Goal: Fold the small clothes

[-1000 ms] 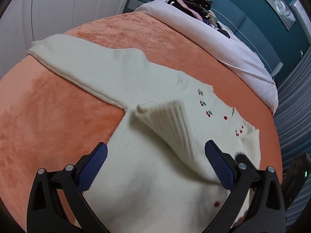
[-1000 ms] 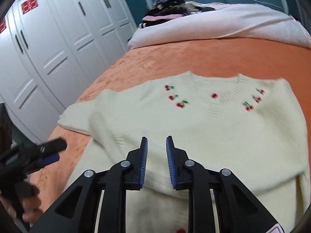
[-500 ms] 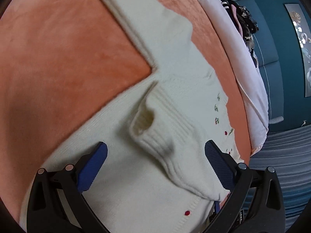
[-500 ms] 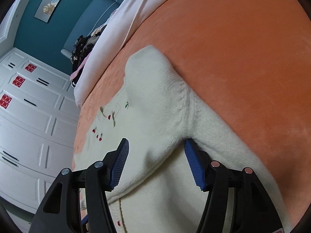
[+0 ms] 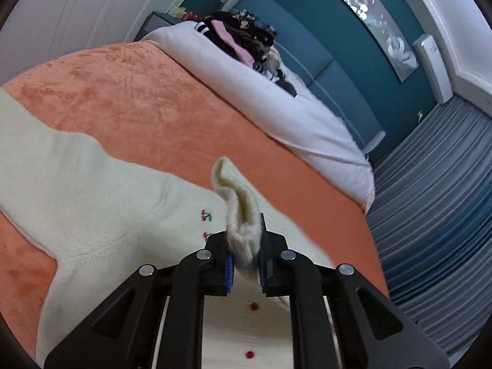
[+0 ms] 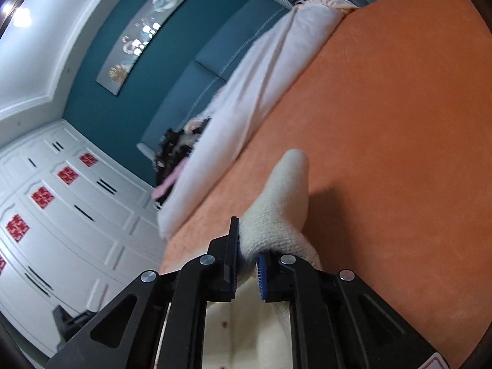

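Note:
A cream knit cardigan [image 5: 92,190] with small red cherries and red buttons lies on the orange bedspread [image 5: 129,92]. My left gripper [image 5: 245,264] is shut on the ribbed cuff of a folded-in sleeve [image 5: 240,212], which stands up between the pads. One sleeve stretches away to the left. My right gripper [image 6: 247,261] is shut on a bunched fold of the cardigan [image 6: 283,206] near its shoulder, lifted off the bedspread [image 6: 399,153].
A white duvet [image 5: 276,98] lies rolled at the head of the bed, with a pile of dark and pink clothes [image 5: 243,40] on it. White wardrobes [image 6: 61,215] stand to one side. Grey curtains [image 5: 430,200] hang beyond the bed's edge.
Both grippers went from open to shut. The left one closed on the ribbed sleeve cuff, the right one on the shoulder fold. Both views have tilted up.

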### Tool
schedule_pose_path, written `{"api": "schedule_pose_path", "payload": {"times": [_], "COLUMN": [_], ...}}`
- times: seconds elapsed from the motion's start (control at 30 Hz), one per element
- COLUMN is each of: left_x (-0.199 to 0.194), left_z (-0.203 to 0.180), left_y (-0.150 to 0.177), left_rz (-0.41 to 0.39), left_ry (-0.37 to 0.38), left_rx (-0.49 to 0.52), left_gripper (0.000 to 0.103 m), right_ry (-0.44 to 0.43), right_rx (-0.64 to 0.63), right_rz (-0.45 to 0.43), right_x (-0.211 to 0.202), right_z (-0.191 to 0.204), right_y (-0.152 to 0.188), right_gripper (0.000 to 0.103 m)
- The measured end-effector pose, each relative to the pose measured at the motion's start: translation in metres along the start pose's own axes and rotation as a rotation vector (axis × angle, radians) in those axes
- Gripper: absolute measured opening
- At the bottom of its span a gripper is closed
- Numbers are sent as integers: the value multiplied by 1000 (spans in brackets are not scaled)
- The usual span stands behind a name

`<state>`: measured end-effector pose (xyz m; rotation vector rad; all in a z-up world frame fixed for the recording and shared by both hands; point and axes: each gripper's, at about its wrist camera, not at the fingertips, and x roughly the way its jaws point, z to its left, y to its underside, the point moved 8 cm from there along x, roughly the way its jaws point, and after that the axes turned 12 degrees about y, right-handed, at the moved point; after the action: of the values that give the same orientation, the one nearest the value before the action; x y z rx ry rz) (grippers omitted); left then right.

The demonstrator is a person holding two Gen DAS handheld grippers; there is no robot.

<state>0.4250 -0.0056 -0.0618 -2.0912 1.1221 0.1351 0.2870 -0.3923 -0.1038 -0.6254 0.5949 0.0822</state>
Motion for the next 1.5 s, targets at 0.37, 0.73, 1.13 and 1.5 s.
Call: {"api": "schedule_pose_path", "payload": {"times": [0.37,0.73,1.13,1.5], "left_x": [22,22,23,27], "left_z": [103,102,102,101], "left_y": [76,75,76,78], "left_rz": [61,36,4,-7], "left_ry": [-93,-59,-62,-43], "left_rx": [-101,-57,-15,19], "left_gripper": [14,17,18,22], "right_ry": [149,189,123,256], "right_rx": [-54,-31,-572,-269], "right_rz": [184,176,176,192], "right_x": [47,36,81,137], "right_z": [-44,-61,121,-10], "right_y": [41,41,77,8], "right_gripper": [12,9,21,0]}}
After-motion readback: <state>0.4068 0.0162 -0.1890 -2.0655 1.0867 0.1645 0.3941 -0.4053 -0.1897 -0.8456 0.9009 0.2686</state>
